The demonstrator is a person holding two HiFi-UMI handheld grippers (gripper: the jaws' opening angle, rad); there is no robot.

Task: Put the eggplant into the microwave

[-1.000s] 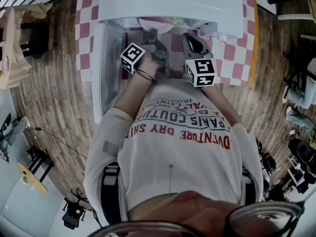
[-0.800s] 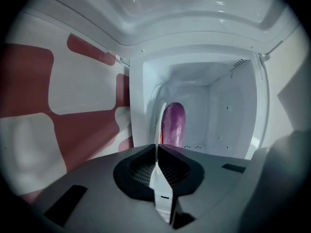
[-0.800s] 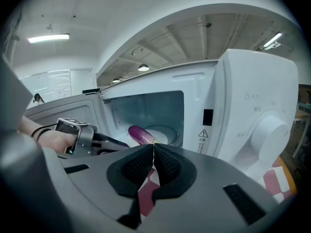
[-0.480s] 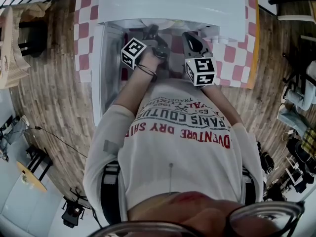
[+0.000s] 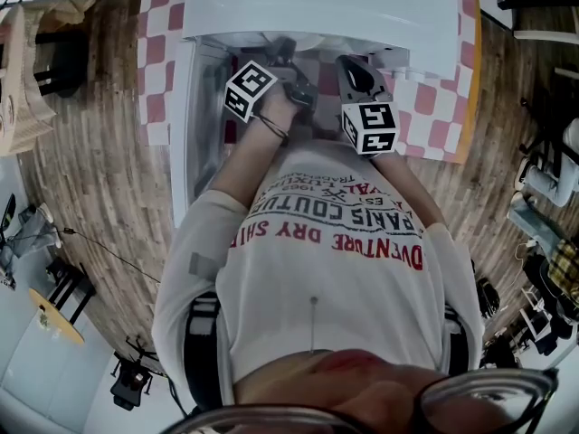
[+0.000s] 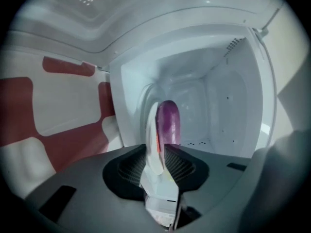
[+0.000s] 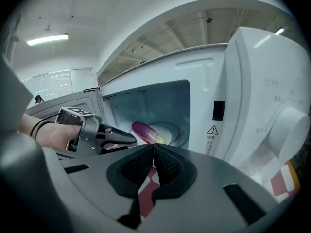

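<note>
The purple eggplant lies inside the white microwave on its glass turntable. My left gripper reaches into the cavity. Its jaws are opening, with the eggplant's near end right at their tips and only a narrow gap showing. My right gripper hovers in front of the opening, to the right of the left one. It is shut with nothing between its pads.
The microwave door hangs open to the left. The control panel with a round knob is at the right. The microwave stands on a red-and-white checked cloth. Wooden floor surrounds the table.
The left hand has rolled a little, so its marker cube sits at a slightly different tilt. Both hands stay in about the same place at the microwave's mouth.
</note>
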